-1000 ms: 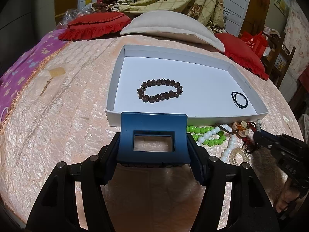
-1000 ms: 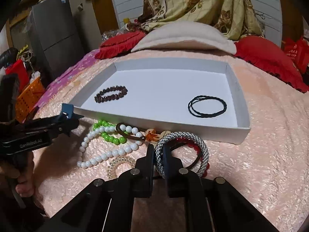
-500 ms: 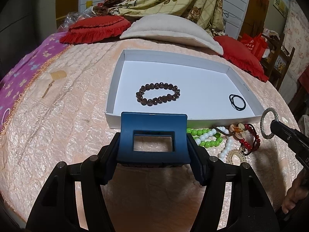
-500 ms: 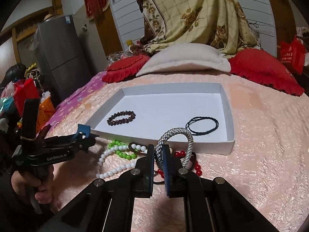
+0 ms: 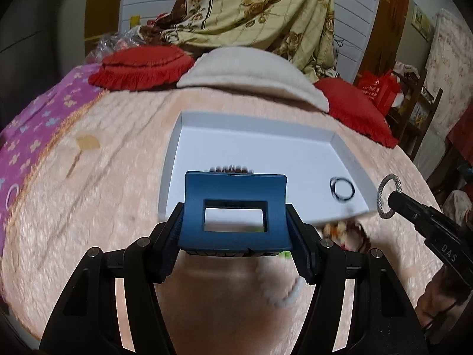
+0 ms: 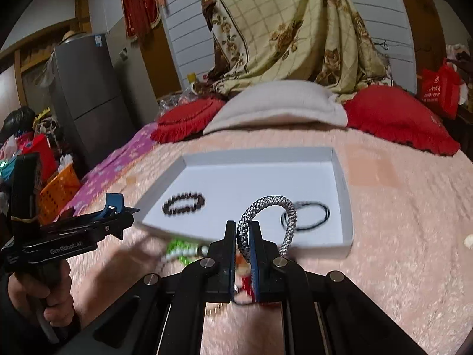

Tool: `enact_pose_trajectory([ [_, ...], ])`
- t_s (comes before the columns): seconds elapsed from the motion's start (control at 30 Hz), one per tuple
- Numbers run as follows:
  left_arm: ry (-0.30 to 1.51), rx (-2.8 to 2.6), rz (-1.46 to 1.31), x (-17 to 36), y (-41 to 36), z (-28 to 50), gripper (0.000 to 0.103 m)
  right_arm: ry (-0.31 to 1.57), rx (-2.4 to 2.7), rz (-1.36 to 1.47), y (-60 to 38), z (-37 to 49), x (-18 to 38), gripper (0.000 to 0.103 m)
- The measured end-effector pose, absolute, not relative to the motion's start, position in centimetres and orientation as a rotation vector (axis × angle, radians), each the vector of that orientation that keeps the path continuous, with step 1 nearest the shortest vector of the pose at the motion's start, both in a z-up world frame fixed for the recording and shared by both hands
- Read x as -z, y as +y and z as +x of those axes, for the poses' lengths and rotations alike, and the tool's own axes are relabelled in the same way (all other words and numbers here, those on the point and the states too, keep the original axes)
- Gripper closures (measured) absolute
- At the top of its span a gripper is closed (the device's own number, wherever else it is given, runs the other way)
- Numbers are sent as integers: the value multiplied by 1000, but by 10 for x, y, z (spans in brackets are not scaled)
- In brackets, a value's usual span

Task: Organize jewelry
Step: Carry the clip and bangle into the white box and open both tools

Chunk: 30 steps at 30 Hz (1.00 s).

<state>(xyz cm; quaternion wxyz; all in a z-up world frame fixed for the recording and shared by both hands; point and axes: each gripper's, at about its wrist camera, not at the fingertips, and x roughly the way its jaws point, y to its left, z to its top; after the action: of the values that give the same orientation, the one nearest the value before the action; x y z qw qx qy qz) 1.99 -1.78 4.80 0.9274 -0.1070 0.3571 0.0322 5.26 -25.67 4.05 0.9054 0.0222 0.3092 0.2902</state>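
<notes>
Right gripper (image 6: 243,236): clamped on grey braided rope bracelet (image 6: 273,214), held above shallow white cardboard tray (image 6: 344,183) | Left gripper (image 5: 236,224): blue rectangular hair claw clip (image 5: 235,211) is gripped.

Red pillows (image 6: 396,118), a grey fridge (image 6: 85,100), perhaps an orange basket (image 6: 59,189).

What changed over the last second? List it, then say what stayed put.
The right tongs, already shut on the silver braided bracelet, lifted it off the bedspread out of the jewelry pile, and now hold it near the white tray. The left tongs kept their blue clip. Brown bead bracelet and black hair ties stayed in the tray.
</notes>
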Motion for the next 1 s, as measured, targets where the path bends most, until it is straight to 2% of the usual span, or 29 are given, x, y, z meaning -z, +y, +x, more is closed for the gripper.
enact_pose_trajectory([
  [0.23,733,-58,-180,-56,-17,86,39,675,-542,31,-242,101,-52,95],
  [0.53,822,-68,-214,-19,0,158,39,762,-476,32,-224,166,-27,95],
  [1.0,907,-155,-164,10,10,177,39,909,-541,57,-189,200,13,95],
])
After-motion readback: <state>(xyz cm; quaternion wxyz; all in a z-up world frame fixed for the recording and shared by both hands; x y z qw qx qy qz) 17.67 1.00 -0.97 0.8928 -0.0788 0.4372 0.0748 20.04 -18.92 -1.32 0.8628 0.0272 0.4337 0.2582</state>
